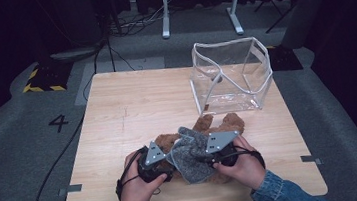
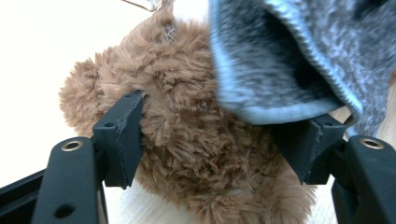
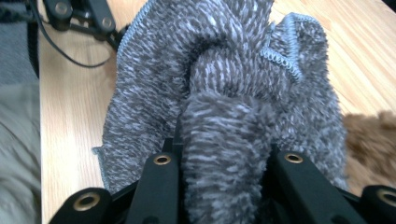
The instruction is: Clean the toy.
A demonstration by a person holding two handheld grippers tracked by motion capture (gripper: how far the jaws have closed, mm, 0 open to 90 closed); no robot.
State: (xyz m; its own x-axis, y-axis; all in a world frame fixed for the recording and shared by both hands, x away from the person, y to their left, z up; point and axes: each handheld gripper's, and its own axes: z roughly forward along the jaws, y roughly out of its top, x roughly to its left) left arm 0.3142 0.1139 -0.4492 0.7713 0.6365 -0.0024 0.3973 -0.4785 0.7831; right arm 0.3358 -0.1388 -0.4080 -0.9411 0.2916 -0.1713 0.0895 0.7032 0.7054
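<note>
Now our left gripper (image 2: pixel 212 140) has its fingers (image 2: pixel 122 135) spread wide around the bear (image 2: pixel 187 140), the pads pressing into the brown fur on both sides. Our right gripper (image 3: pixel 224 161) has its fingers narrowed on a bunched fold of the grey cloth (image 3: pixel 224 93), which stands up between them. From above, both hands sit close together at the near edge of the table (image 1: pixel 118 117), left hand (image 1: pixel 138 187) and right hand (image 1: pixel 244 166) angled inward toward each other, denim sleeves coming in from below. We see the bear lying near the table's front middle, with the cloth draped over it. A clear bag (image 1: pixel 229 75) stands open at the far right, well apart from us. Bare wood stretches across the left and far parts of the table.
</note>
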